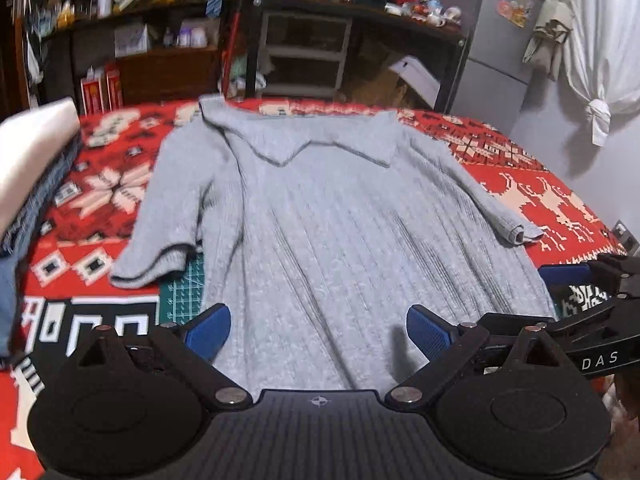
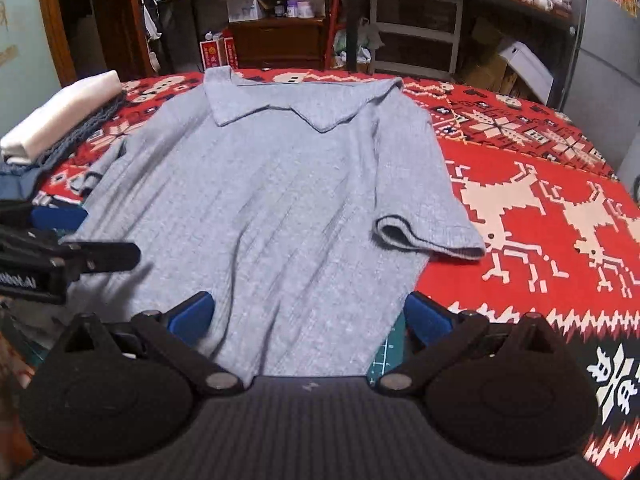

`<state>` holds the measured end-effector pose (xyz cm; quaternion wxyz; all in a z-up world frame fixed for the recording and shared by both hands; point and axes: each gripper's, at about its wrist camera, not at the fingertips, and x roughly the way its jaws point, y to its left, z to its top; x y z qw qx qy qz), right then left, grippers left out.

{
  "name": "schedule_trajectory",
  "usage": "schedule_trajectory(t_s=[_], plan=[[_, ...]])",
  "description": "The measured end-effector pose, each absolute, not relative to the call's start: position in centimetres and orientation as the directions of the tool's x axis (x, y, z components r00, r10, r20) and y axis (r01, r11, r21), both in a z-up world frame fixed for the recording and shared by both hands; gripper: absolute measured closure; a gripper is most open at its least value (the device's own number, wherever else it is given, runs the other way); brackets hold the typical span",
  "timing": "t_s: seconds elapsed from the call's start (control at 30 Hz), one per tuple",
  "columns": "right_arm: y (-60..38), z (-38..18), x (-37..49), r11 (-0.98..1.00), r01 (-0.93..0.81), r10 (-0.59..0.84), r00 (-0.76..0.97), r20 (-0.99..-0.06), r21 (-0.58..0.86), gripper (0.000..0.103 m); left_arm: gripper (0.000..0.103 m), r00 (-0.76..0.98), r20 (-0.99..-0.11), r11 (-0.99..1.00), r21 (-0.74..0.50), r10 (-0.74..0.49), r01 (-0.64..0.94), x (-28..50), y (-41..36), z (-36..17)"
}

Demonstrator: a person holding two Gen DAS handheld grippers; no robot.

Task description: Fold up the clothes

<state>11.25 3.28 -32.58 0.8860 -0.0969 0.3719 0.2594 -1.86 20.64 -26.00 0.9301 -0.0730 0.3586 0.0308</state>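
A grey ribbed-knit polo shirt (image 1: 320, 216) lies flat on the red patterned blanket (image 2: 540, 208) covering the desk, collar toward the far edge, hem toward both tools, its long axis running straight away from them. The left tool (image 1: 318, 334) and right tool (image 2: 306, 316) both hover spread wide over the hem, holding nothing. The soft, floppy sleeves splay outward.

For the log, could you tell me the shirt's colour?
Light grey shirt, ribbed; right wrist view.
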Motion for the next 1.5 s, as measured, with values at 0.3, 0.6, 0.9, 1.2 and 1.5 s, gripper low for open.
schedule_trajectory(t_s=[0.3,0.6,0.9,1.2,1.5], plan=[[3.3,-32.8,10.8,0.887,-0.46,0.355,0.629,-0.691,0.037,0.0,0.0,0.739,-0.671,0.996,-0.009,0.063,-0.092,-2.1,18.9,-26.8],[3.6,-32.4,11.3,0.882,-0.471,0.34,0.579,-0.741,0.037,0.0,0.0,0.721,-0.69,0.996,0.009,0.068,-0.085,-2.2,18.6,-26.6],[3.8,-32.3,11.6,0.878,-0.478,0.332,0.57,-0.752,0.025,0.0,0.0,0.687,-0.725,0.998,0.018,0.055,-0.062,-1.7,18.6,-26.4],[0.6,-29.0,11.3,0.889,-0.451,0.385,0.651,-0.654,0.075,0.001,0.001,0.635,-0.77,0.995,-0.009,0.055,-0.097,-0.9,18.8,-25.6],[-3.7,-28.7,15.5,0.956,-0.249,0.289,0.712,-0.64,0.155,0.048,0.008,0.631,-0.775,0.979,-0.101,0.033,-0.175,0.0,19.8,-24.0]])
